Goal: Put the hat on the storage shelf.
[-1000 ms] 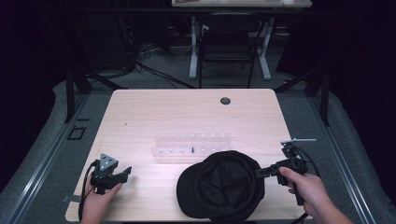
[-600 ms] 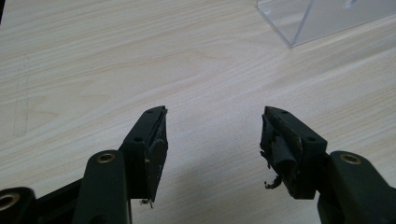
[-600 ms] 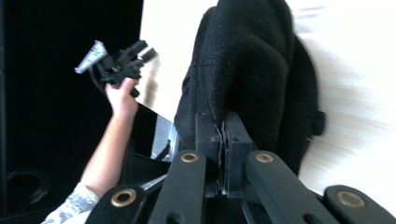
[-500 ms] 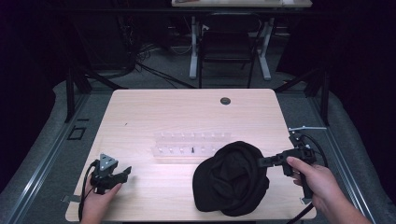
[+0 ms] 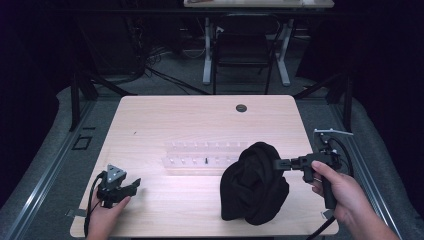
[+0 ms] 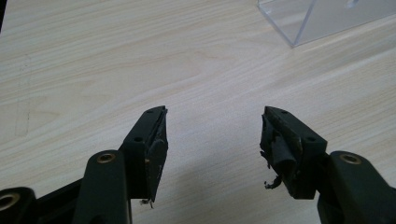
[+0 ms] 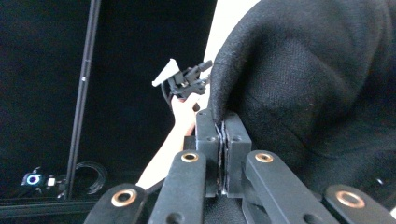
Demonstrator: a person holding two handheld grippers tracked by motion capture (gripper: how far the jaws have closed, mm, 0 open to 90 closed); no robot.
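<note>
At the table's (image 5: 150, 120) front left corner the left gripper (image 5: 131, 185) rests low over bare wood, its jaws apart with nothing between them. The left gripper view (image 6: 212, 135) adds what the high view cannot: frayed padding on the fingers (image 6: 154, 149) and the corner of the clear plastic rack (image 6: 317, 18) just ahead. That rack (image 5: 200, 155) lies mid-table, with open wood behind it up to the far edge and the round cable hole (image 5: 241, 108). Right of it, the black cap (image 5: 255, 182) hangs crumpled, its lower folds near the front edge. The right gripper (image 5: 278, 164) is clamped on the cap's edge; the right gripper view (image 7: 223, 126) shows the fabric (image 7: 303, 84) pinched between closed jaws.
</note>
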